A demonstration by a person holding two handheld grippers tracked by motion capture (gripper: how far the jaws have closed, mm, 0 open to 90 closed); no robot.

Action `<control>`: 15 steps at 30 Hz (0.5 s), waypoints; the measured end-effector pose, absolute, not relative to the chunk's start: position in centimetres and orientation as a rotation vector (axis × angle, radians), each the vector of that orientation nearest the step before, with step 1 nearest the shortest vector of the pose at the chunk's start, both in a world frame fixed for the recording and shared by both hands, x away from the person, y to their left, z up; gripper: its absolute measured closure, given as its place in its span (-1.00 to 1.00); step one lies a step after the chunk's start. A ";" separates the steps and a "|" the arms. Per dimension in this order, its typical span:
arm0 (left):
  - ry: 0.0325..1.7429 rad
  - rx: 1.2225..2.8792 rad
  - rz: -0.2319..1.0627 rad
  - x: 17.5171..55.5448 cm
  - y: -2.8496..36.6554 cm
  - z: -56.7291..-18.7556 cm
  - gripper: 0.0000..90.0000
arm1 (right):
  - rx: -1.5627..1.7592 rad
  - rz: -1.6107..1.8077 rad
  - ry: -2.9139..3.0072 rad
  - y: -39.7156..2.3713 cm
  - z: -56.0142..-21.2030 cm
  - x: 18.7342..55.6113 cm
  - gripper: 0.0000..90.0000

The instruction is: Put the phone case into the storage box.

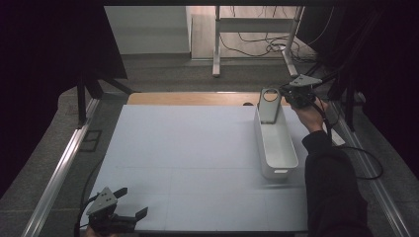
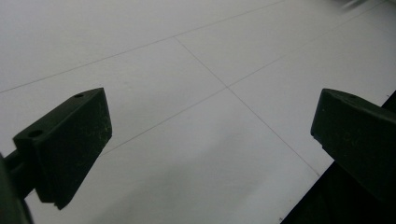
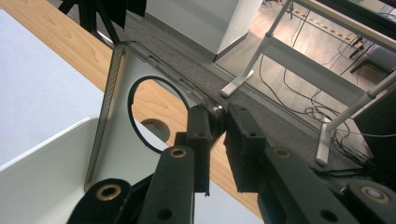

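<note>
Currently right gripper (image 3: 217,140) is pinching the phone case (image 3: 121,121) edge, holding it upright over the white bin's (image 1: 276,148) far end (left gripper (image 1: 131,205) idling, jaws apart). Thin-edge grip is risking slip, case tipping outside.

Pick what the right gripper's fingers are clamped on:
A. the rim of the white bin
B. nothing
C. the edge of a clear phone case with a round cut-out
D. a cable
C: in the right gripper view the right gripper pinches the edge of the phone case, which stands at the far end of the white bin.
</note>
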State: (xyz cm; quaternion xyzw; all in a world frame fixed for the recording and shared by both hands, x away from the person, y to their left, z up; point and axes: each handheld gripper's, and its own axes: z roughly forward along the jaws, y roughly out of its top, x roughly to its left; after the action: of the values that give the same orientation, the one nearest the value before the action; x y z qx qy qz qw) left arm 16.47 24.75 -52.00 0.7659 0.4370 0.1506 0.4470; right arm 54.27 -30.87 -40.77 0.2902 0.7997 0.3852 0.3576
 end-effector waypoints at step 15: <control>1.082 1.896 0.375 16.5 24.8 -52.0 -1.00 | 0.784 0.999 2.061 -30.6 -40.9 54.2 0.59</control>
State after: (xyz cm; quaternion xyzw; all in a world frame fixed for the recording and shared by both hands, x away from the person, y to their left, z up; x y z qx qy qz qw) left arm 16.45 24.78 -51.99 0.7657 0.4369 0.1513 0.4470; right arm 54.24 -30.65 -40.92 0.3031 0.7968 0.3861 0.3525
